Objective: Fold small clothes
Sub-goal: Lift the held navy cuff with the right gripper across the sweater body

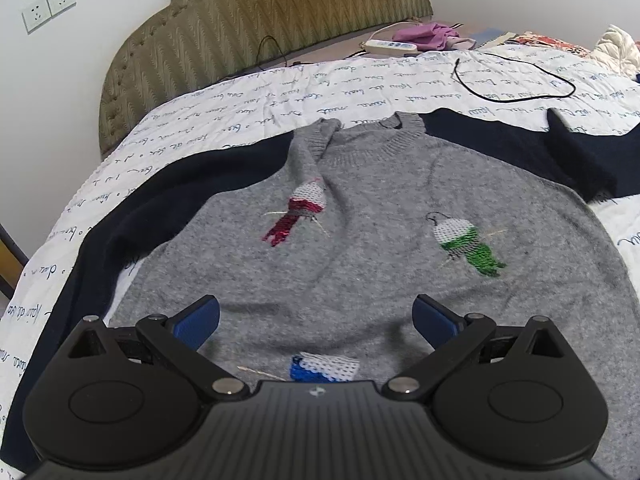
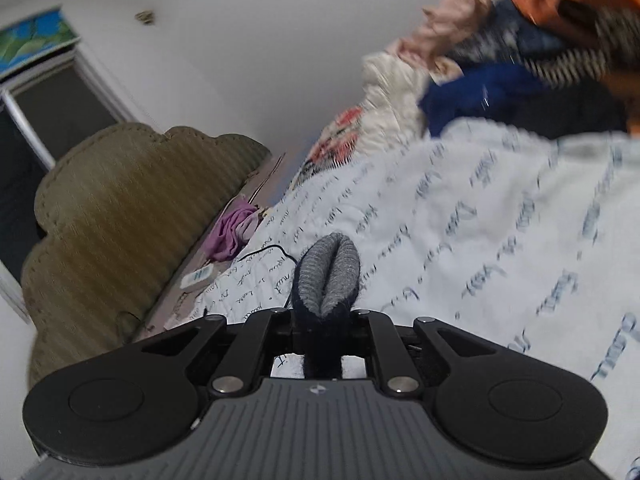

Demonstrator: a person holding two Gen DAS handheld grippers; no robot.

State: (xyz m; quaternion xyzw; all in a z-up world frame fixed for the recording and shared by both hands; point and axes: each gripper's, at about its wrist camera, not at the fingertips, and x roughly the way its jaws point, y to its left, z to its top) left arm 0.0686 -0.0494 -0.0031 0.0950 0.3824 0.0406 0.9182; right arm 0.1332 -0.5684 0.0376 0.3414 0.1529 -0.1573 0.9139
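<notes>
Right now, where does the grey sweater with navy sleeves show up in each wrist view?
Left wrist view: the grey sweater lies spread flat across the middle of the picture on the printed bedspread, ahead of the open left tool.
Right wrist view: only a folded grey ribbed cuff with navy fabric shows at centre, pinched in the shut right tool.
Shared landmark: the olive padded headboard.

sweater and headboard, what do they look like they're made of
Sweater: soft matte knit, probably wool or a blend, given its fuzzy surface and ribbed collar. Headboard: olive upholstery fabric, likely padded, with woven zigzag ribbing and stud-dotted edges.
</notes>
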